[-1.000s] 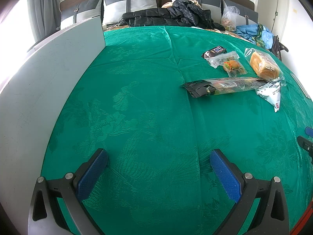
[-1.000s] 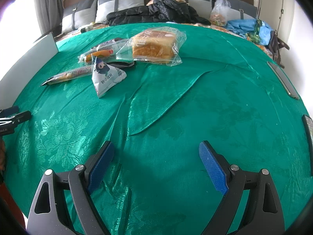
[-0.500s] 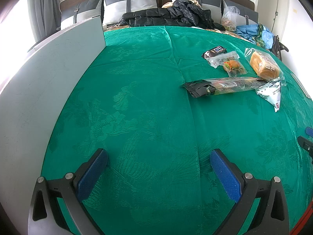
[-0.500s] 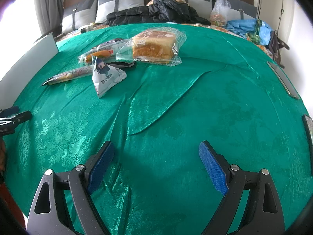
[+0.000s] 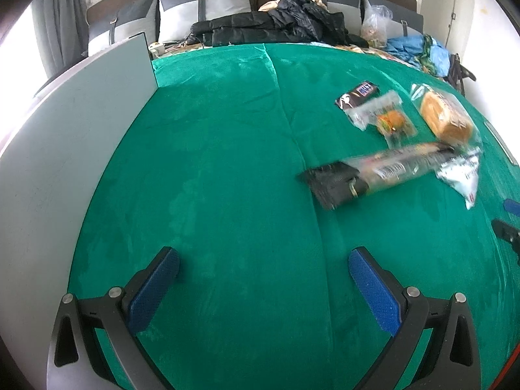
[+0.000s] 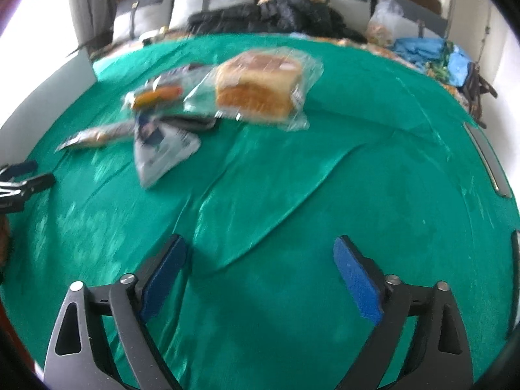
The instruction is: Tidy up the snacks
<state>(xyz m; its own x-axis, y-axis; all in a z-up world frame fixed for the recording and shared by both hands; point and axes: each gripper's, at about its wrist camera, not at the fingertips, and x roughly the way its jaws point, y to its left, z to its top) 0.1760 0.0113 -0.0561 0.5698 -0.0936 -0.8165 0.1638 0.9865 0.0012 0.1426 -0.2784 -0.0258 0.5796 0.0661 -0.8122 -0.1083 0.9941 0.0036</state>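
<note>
Several wrapped snacks lie on the green cloth point(image 5: 211, 169): a bread loaf in clear wrap point(image 5: 445, 120) point(image 6: 260, 87), a small bun packet point(image 5: 386, 118), a dark bar point(image 5: 357, 94), a long clear packet with a black end point(image 5: 383, 170) and a white triangular packet point(image 5: 461, 175) point(image 6: 162, 143). My left gripper point(image 5: 262, 256) is open over bare cloth, the snacks far ahead to its right. My right gripper point(image 6: 260, 243) has its jaws opening, nothing between them, the snacks ahead to its left. Each gripper's tip shows at the edge of the other's view.
A pale grey board point(image 5: 65, 130) stands along the cloth's left side. Behind the table is a bed with grey pillows, a black jacket point(image 5: 276, 26), a plastic bag and blue fabric point(image 5: 422, 52). A flat grey strip point(image 6: 484, 159) lies near the right edge.
Both views now show the snacks larger, nearer and blurred, so both grippers have moved forward toward them. The right fingers stand slightly wider apart.
</note>
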